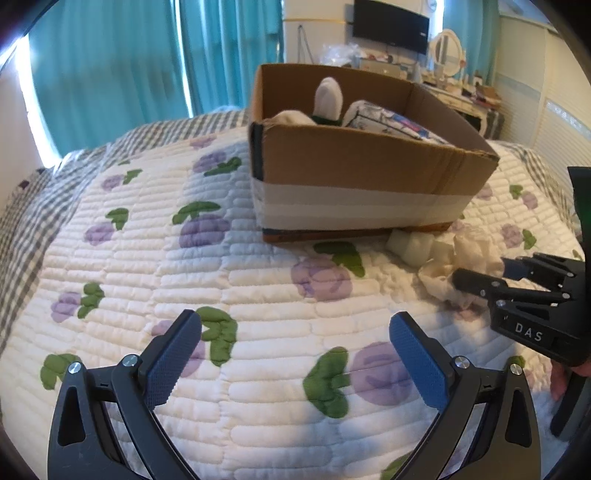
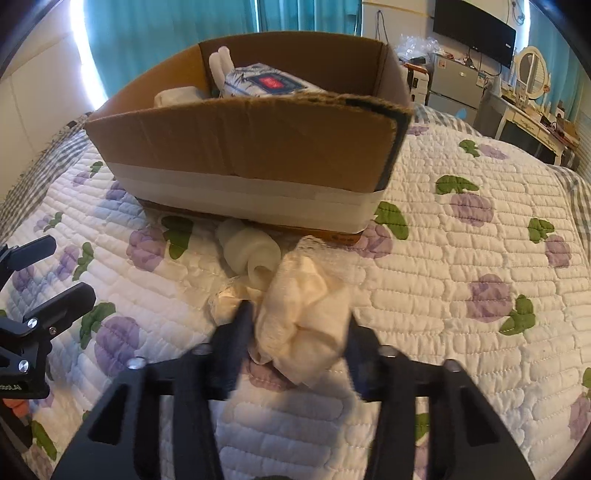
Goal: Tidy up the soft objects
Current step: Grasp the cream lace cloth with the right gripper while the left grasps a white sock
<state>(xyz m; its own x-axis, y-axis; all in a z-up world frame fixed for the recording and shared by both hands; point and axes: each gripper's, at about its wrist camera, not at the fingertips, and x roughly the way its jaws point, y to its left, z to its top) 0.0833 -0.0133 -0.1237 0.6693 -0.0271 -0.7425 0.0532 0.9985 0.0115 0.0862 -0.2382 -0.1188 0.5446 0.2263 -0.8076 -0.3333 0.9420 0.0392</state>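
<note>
right gripper marked "das", clamped on cream cloth

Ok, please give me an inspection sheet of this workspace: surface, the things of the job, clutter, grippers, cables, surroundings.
Surface: quilted bedspread, white with purple and green print.
Job's things: cardboard box holding soft items; crumpled cream cloth and white foam piece lying in front of it.
Clutter: nothing seen.
Grippers: right gripper closed on the cloth; left gripper open, empty, over the bedspread.
Cables: nothing seen.
Surroundings: teal curtains, wall television, dressing table with mirror.
</note>
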